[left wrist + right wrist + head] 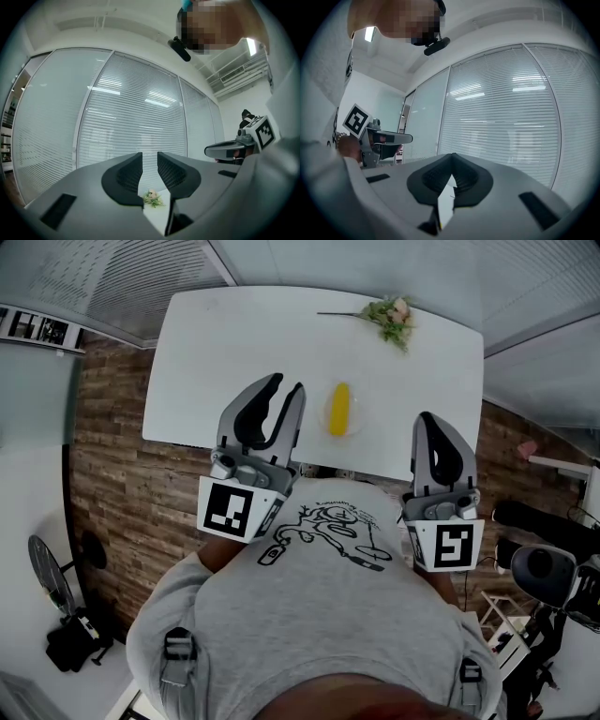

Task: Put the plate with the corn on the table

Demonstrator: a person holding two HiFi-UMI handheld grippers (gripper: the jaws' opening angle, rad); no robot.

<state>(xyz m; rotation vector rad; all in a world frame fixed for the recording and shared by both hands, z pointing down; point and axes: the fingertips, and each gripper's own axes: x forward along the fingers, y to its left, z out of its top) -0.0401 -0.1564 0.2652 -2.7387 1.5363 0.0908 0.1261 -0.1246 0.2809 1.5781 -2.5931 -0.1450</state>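
A yellow corn cob [339, 409] lies on a small clear plate [357, 419] near the front edge of the white table [234, 343]. My left gripper [286, 386] hovers just left of the plate, held above the table edge, open with nothing between its jaws. My right gripper [427, 418] stays to the right of the plate at the table's front edge, shut and empty. In the left gripper view the left gripper [149, 159] shows a clear gap. In the right gripper view the right gripper [452, 158] has its tips touching.
A flower sprig [392, 319] lies at the table's far right; it also shows between the jaws as the sprig [152, 198]. Glass walls with blinds [131, 117] stand beyond the table. A fan [47, 573] stands on the floor at left, camera gear [539, 568] at right.
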